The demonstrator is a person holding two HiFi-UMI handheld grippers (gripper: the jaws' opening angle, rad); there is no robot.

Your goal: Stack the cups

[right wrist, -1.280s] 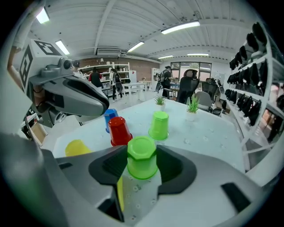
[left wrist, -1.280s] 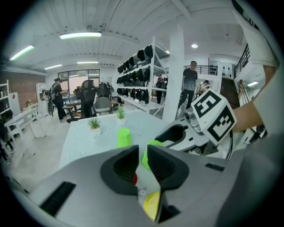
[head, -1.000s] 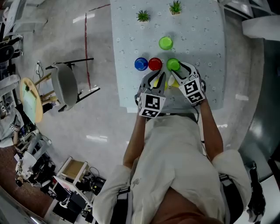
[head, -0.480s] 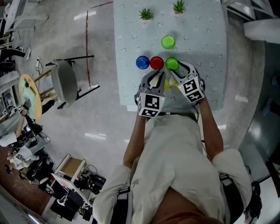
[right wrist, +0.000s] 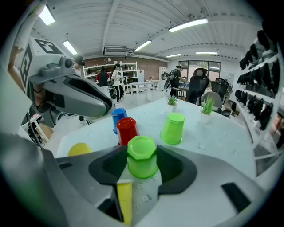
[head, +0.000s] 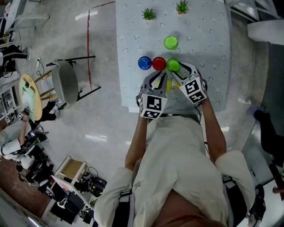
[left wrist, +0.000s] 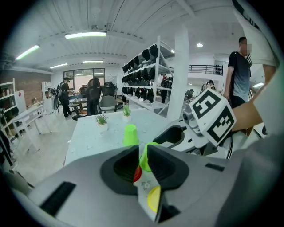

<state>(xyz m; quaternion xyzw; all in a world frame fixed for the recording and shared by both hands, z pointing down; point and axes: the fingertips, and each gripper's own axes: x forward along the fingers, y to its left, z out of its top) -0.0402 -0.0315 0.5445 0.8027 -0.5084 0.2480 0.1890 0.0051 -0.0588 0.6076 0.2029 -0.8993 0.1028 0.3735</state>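
Several upside-down cups stand on the pale table (head: pixel 208 53). A blue cup (head: pixel 144 63) and a red cup (head: pixel 159 63) stand side by side. My right gripper (head: pixel 176 70) is shut on a green cup (right wrist: pixel 142 156) just right of the red cup (right wrist: pixel 127 130). A second green cup (head: pixel 170 42) stands alone farther back. A yellow cup (right wrist: pixel 80 149) sits at the near edge, under my left gripper (head: pixel 160 79). The left gripper (left wrist: pixel 141 166) is shut with nothing in it and hangs just short of the row.
Two small potted plants (head: pixel 148 14) (head: pixel 180 6) stand at the table's far end. A grey chair (head: pixel 66 84) is on the floor to the left. The table's near edge (head: pixel 133 108) lies just below the grippers. People and shelves fill the room behind.
The right gripper and the green cup between its jaws have edged slightly left, closer to the red cup. The left gripper has stayed put.
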